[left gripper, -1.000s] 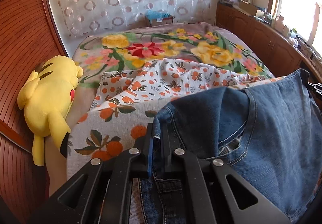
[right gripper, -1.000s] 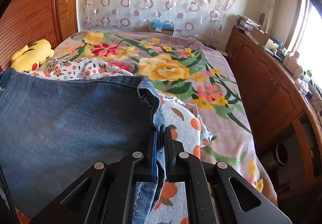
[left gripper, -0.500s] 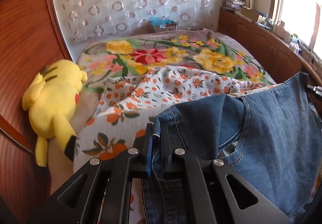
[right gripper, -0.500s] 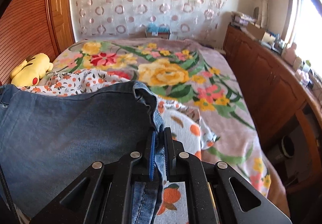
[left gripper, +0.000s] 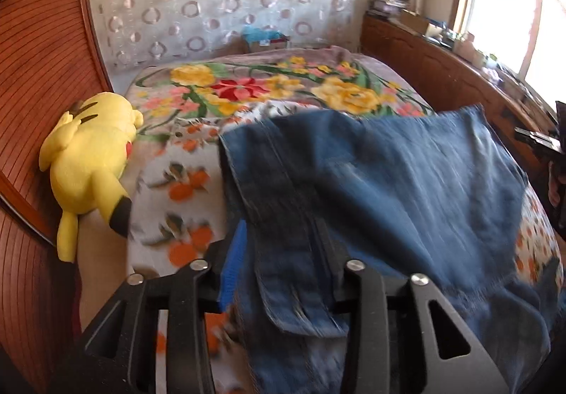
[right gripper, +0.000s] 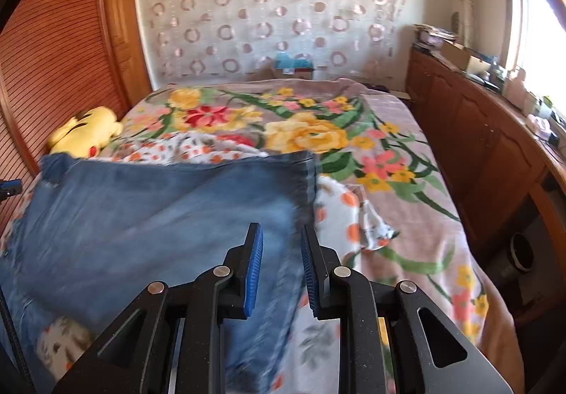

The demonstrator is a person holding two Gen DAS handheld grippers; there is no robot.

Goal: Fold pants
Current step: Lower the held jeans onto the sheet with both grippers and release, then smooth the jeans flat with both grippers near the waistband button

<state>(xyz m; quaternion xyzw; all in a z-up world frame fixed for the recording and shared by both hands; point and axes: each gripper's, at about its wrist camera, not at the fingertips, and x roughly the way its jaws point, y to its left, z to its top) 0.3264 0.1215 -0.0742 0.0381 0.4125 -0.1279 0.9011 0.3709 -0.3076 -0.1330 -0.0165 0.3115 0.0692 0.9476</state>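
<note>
**Release of the blue denim pants (right gripper: pixel 148 217) onto the orange-print white sheet (right gripper: pixel 339 213).**
Both claws, left gripper (left gripper: pixel 279 263) and right gripper (right gripper: pixel 281 266), were opening, denim slack between them; a withdrawing pad could snag the hem toward 6 o'clock, undoing the fold.

You are working over a bed (right gripper: pixel 417 181) covered by a pinkish blanket (right gripper: pixel 399 118) with big yellow and red flowers. An orange-print white sheet (left gripper: pixel 177 203) lies rumpled across its near part, and the blue jeans (right gripper: pixel 148 217) lie spread on that sheet. A yellow plush toy (left gripper: pixel 88 160) lies at the bed's left edge, against the wooden slatted wall (left gripper: pixel 39 82).
</note>
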